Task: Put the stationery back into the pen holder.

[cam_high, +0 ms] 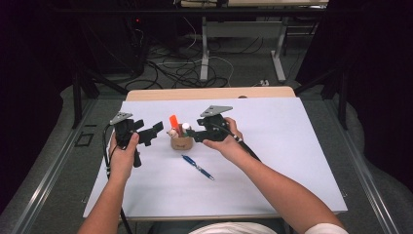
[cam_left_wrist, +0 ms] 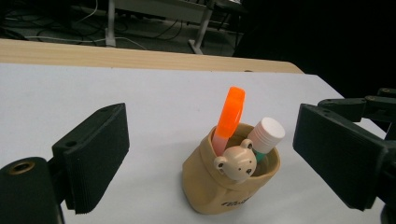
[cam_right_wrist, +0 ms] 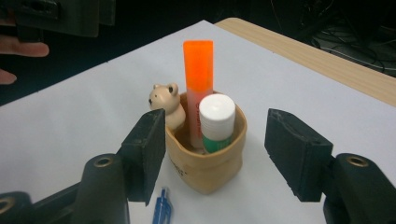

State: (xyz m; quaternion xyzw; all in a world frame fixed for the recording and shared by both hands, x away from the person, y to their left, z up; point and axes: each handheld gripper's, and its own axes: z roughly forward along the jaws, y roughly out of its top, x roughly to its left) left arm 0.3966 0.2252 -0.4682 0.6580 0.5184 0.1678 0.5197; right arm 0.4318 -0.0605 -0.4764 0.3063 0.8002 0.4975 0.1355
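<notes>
Nearby: blue pen (loose) beside pouch.

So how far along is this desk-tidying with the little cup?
Already done, it seems: an orange highlighter, a white-capped stick and a bear-topped item stand in the tan holder. In hand: nothing; the right gripper is open at the holder, and the left gripper is open too. Left: the blue pen lies on the white sheet.

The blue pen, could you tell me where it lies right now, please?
In the high view the blue pen lies flat on the white sheet, just on the person's side of the tan holder, below and slightly right of it.
</notes>
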